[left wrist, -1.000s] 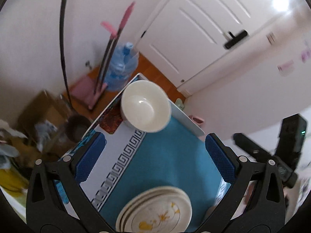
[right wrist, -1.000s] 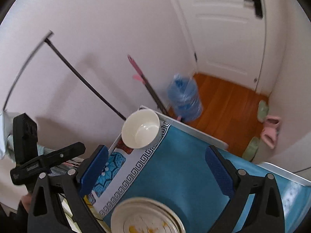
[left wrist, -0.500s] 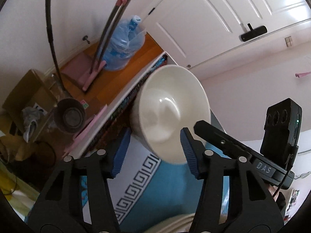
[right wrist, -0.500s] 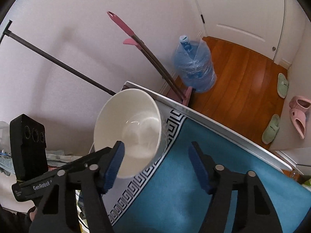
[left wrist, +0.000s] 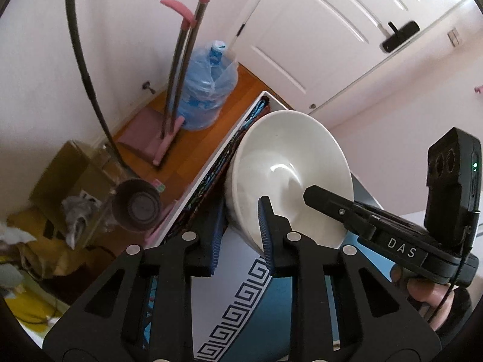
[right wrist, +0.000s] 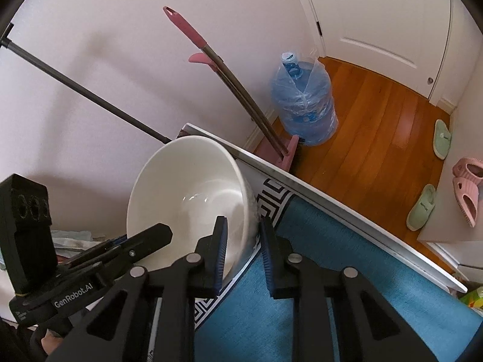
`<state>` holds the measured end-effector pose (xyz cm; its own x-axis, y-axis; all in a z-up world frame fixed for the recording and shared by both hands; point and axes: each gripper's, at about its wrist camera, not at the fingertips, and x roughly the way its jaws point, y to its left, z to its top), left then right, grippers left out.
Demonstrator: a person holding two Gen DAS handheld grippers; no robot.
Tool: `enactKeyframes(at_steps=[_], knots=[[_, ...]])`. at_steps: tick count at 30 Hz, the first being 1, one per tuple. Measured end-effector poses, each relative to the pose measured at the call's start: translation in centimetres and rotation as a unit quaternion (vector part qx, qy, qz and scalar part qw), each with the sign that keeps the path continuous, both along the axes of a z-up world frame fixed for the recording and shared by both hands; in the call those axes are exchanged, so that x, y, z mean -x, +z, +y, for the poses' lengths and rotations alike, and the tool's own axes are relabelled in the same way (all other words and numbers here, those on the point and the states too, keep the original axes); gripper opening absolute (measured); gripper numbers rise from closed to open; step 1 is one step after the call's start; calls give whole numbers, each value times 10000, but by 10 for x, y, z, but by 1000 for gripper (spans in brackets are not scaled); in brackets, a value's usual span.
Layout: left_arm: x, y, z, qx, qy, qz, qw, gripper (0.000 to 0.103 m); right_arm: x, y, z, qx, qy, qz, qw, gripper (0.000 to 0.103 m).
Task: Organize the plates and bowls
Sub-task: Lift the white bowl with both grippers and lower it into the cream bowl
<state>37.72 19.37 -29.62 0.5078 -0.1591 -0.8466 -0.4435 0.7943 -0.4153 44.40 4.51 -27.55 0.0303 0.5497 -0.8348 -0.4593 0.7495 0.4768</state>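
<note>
A large white bowl (left wrist: 289,163) sits at the far corner of the table, on the blue mat with a white key-pattern border (left wrist: 241,298). My left gripper (left wrist: 241,229) is shut on the bowl's near-left rim, one pad inside and one outside. My right gripper (right wrist: 243,241) is shut on the bowl (right wrist: 190,187) at its right rim, one pad inside, one outside. Each gripper shows in the other's view. The stacked plates are out of view.
The table's white edge (right wrist: 332,193) runs just beyond the bowl. Past it on the wooden floor stand a blue water jug (right wrist: 305,105), a pink-handled mop (right wrist: 217,60) and slippers (right wrist: 422,208). A cardboard box and a dark bin (left wrist: 135,205) sit left below the table.
Both grippers moved forward to the bowl and closed on its rim from opposite sides. The plates dropped out of view.
</note>
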Motion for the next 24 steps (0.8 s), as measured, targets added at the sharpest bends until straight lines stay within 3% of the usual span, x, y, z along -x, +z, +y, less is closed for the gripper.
enactKeyframes(at_steps=[6,13,24], knots=[[4,19,-12,-252,-211,-92,9994,20,8,10,-11,-95,-179,-50,9998,20],[13,57,-40,-497,-639,-327,9962,20,29,42,-41,-231,-597,-290,9975,20],[53,122,-138,-665,-1417,-637,9856,20,94,117,-134,-209,-1305,-732,9885,20]])
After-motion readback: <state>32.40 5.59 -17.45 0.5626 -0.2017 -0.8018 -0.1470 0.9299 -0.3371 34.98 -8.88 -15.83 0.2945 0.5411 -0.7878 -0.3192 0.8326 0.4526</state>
